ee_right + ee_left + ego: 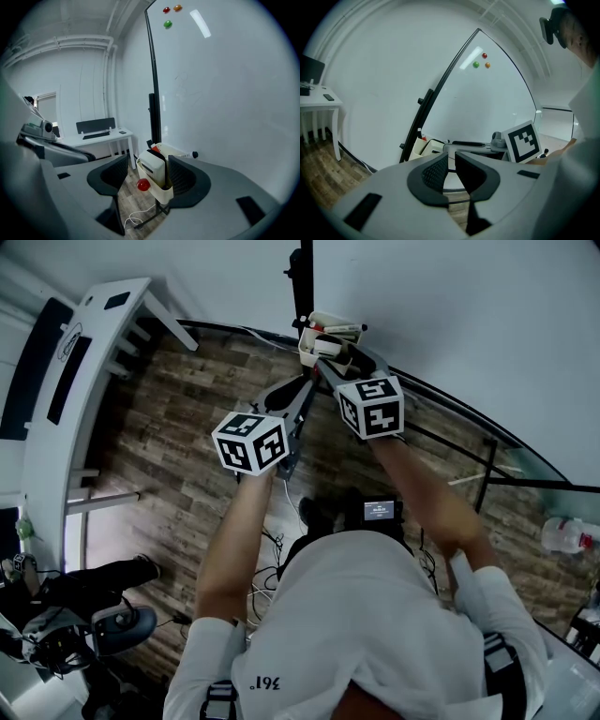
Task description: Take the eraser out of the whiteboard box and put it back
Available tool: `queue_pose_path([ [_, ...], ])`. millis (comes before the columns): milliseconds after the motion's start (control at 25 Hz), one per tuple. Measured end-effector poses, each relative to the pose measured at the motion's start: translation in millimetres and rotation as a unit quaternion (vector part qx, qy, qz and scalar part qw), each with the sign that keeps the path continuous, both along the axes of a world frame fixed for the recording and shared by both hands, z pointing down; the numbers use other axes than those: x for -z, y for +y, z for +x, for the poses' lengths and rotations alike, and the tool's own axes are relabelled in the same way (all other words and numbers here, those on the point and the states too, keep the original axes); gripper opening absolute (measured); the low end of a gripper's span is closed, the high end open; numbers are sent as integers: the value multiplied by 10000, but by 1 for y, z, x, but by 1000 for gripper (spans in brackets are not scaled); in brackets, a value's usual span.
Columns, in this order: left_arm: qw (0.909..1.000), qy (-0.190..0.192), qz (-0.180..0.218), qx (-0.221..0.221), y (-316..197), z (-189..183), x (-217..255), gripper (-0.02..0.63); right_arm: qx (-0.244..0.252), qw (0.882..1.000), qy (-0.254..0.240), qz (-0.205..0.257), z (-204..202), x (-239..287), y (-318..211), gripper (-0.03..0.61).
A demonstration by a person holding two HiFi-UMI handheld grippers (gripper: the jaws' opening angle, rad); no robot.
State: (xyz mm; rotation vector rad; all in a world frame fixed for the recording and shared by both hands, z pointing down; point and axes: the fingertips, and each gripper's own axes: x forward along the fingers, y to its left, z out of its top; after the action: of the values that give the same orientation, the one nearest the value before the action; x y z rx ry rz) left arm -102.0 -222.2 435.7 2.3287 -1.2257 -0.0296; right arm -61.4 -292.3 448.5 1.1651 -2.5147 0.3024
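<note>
Over on the far left, a white desk (47, 442) stands against the wall, well apart from the action. Moving in, the left claw (451, 157) is nearly together, with just a narrow slit between its jaws and nothing in it. It hangs back near the whiteboard's edge, an onlooker for now.

Now the right claw (148, 159), and this is where it's happening! The jaws are spread wide and straddle the whiteboard box (162, 193), one on either side. Whether the right-hand jaw touches the box wall can't be told, and nothing is clamped.

The eraser (151, 169), white with a dark top, stands upright inside the box at its near end, right in the gap between those jaws. A red magnet (143, 184) sits on the box's left face, and a marker pen (185, 154) pokes out on the far side. The whiteboard (225, 93) fills everything to the right.

So where are we? The eraser is in the box and not gripped. By the look of it, the lift-out hasn't happened: closing on the eraser, drawing it up and setting it back all seem to lie ahead.
</note>
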Motion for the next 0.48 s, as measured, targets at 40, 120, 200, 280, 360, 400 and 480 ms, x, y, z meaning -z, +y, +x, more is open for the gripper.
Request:
queue_pose_path([
  [40,10000,-1,11,10,1,1,1,35,19,10000,-46,20,2,4,2,278],
  [120,10000,-4,31,30,3,3,4,35,55,9998,-169,40,5,12,6,278],
  [200,10000,-13,48,44,6,5,5,35,87,9995,-283,51,9,19,9,278],
  [280,10000,-25,67,52,8,8,8,35,150,9992,-353,72,13,25,13,278],
  [360,9999,-21,96,60,11,11,11,35,262,9989,-374,114,16,31,19,278],
  [400,9999,-12,116,64,12,12,13,35,326,9987,-371,153,17,34,22,278],
  [480,9998,4,170,64,14,15,18,35,430,9981,-359,251,21,40,27,273],
])
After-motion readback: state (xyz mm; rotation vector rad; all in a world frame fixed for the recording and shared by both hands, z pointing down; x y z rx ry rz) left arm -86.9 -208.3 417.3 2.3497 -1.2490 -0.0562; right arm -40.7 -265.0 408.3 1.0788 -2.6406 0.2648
